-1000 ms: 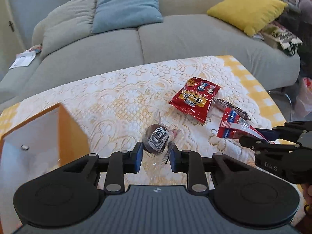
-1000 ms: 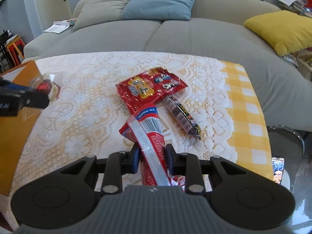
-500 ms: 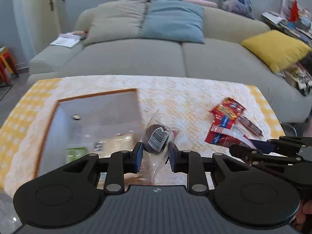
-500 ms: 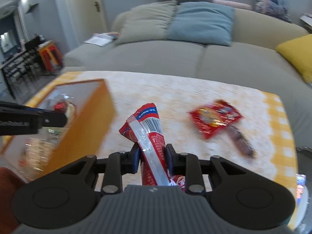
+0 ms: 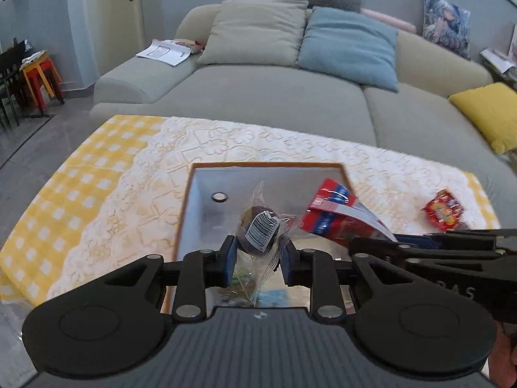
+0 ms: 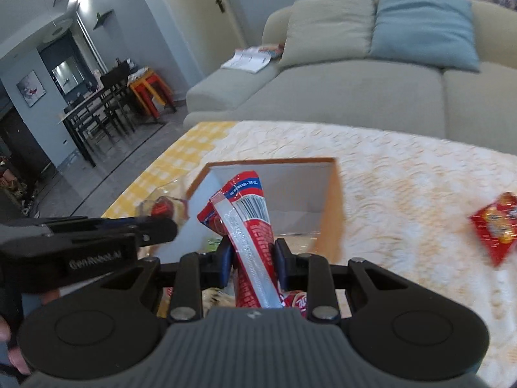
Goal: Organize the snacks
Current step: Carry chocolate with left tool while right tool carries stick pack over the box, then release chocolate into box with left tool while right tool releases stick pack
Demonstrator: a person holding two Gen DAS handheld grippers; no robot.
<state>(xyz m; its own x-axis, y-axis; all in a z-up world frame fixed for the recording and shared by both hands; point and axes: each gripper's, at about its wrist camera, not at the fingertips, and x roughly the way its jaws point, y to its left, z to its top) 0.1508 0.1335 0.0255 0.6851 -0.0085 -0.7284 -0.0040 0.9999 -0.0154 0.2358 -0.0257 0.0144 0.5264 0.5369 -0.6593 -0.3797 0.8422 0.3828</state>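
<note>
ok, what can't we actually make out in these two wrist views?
- Box contents: both views, covered by gripper bodies and the held packets.
- Clear-wrapped snack: left view, barcode label hides what it is.
- Red packet: lower end behind the right gripper.
- Red bag on the cloth: print blurred, cut by the right view's edge.

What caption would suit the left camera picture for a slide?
Left tongs carry a clear-wrapped dark snack over an orange box, right tongs alongside with a red packet.

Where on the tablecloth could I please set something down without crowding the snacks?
Free: the lace and yellow-check cloth left of the orange-walled box, and the lace strip between the box and the flat red snack packet. Crowded: over the box, where both grippers carry snacks.
</note>
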